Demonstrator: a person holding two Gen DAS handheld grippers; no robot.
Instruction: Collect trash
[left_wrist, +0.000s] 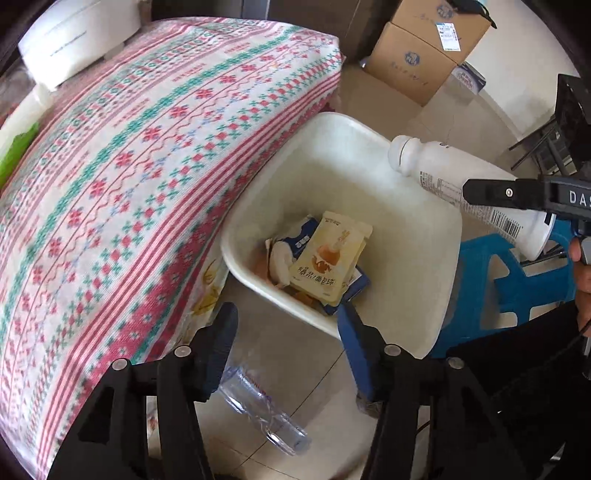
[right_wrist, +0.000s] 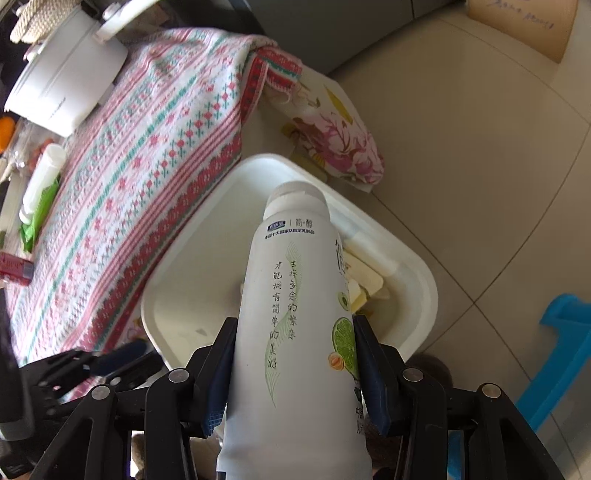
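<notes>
A white bin (left_wrist: 373, 158) stands on the floor tiles beside the table, with a yellow snack packet (left_wrist: 328, 254) and other wrappers in its bottom. My left gripper (left_wrist: 288, 325) hovers over the bin's near corner, open, with nothing between its fingers. A crumpled clear plastic bottle (left_wrist: 264, 410) lies on the floor below it, outside the bin. My right gripper (right_wrist: 295, 325) is shut on a white yoghurt bottle (right_wrist: 291, 280), held neck-first over the bin (right_wrist: 177, 266). In the left wrist view that bottle (left_wrist: 443, 166) sticks out over the bin's far right rim.
A table under a red and green patterned cloth (left_wrist: 129, 166) borders the bin on the left. A blue plastic stool (left_wrist: 517, 280) stands to the bin's right. Cardboard boxes (left_wrist: 417, 62) sit beyond it. A floral cloth (right_wrist: 332, 140) hangs by the table corner.
</notes>
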